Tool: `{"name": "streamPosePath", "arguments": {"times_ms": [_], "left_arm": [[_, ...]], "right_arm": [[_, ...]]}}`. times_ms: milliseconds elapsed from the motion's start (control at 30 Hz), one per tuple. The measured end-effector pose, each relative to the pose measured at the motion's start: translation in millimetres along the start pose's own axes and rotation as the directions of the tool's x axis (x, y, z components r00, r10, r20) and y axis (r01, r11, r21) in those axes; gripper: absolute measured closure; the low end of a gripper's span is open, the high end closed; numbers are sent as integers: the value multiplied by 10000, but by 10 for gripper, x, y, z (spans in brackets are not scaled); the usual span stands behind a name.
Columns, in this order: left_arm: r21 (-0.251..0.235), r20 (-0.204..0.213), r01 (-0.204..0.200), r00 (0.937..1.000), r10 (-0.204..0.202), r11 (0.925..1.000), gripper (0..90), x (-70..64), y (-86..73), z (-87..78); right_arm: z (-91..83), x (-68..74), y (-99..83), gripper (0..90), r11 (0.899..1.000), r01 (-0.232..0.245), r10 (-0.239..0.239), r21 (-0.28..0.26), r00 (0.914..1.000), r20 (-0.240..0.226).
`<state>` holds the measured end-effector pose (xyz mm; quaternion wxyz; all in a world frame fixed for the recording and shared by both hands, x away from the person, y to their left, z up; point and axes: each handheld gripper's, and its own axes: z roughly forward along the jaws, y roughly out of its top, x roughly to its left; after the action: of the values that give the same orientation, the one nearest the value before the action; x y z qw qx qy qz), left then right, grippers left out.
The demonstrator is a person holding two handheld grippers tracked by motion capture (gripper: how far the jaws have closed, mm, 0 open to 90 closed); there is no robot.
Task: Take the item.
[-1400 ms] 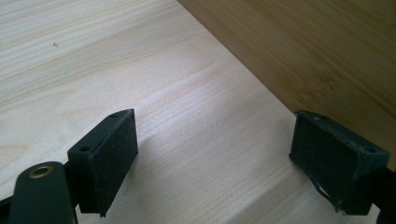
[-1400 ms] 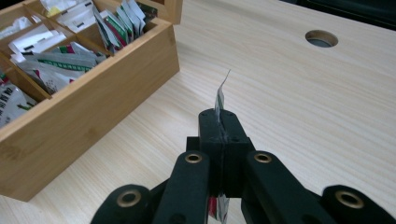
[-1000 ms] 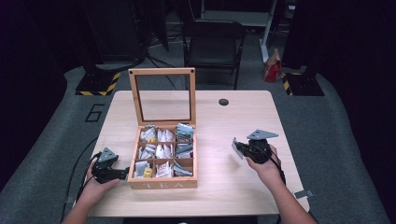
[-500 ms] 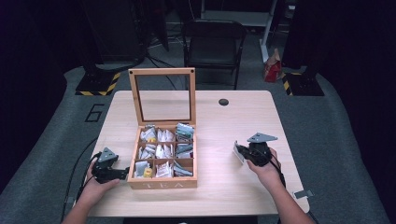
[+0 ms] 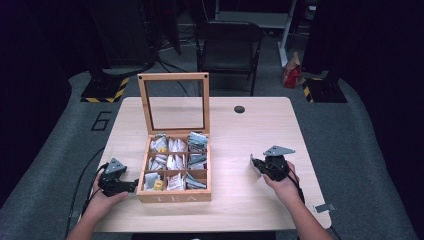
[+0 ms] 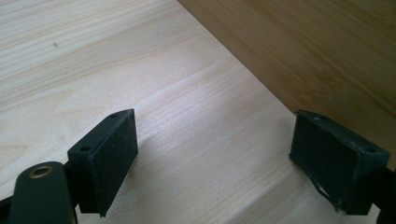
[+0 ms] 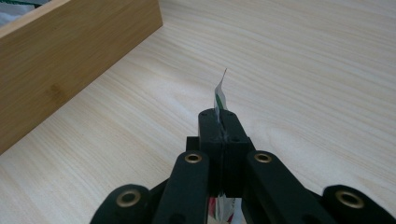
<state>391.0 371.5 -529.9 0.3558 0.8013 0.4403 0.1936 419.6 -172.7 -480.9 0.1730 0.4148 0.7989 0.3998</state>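
Note:
A wooden tea box (image 5: 175, 196) with its glass lid (image 5: 174, 102) standing open sits on the table, its compartments holding several tea bags (image 5: 171, 161). My right gripper (image 5: 257, 165) is to the right of the box, low over the table, shut on a thin tea bag packet (image 7: 220, 97) that sticks out edge-on past its jaws. My left gripper (image 5: 131, 186) rests on the table at the box's left front corner. It stands open, with bare wood between its fingers (image 6: 109, 156) and the box wall (image 6: 308, 51) close by.
The light wooden table (image 5: 240, 135) has a dark round grommet (image 5: 239, 109) near its far edge. A black chair (image 5: 227, 47) stands beyond the table. A small grey scrap (image 5: 321, 208) lies by the right front corner.
My right gripper has come down and toward the table's near side with the tea bag packet. The left gripper has stayed put.

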Motion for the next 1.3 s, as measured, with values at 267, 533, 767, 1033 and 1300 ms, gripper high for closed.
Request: {"name": "streamPosePath", "arguments": {"times_ms": [267, 533, 767, 1033, 1300], "left_arm": [[28, -12, -79, 10000, 79, 10000, 144, 6, 2, -3], [16, -22, -12, 10000, 12, 10000, 144, 1, 1, -2], [22, -5, -8, 10000, 8, 10000, 144, 1, 1, -3], [28, -8, -62, 10000, 62, 10000, 144, 5, 2, -3], [15, 8, -6, 10000, 6, 10000, 144, 1, 1, -1]], "right_arm": [[26, 28, -22, 883, 10000, -82, 82, 8, 9996, -254], [33, 40, -20, 862, 9999, -99, 102, 70, 9993, -350], [48, 69, -12, 731, 9999, -143, 146, 47, 9982, -575], [24, 79, 25, 579, 9994, -332, 327, -63, 9969, -714], [-41, 40, 89, 513, 9984, -458, 438, -326, 9973, -583]]}}
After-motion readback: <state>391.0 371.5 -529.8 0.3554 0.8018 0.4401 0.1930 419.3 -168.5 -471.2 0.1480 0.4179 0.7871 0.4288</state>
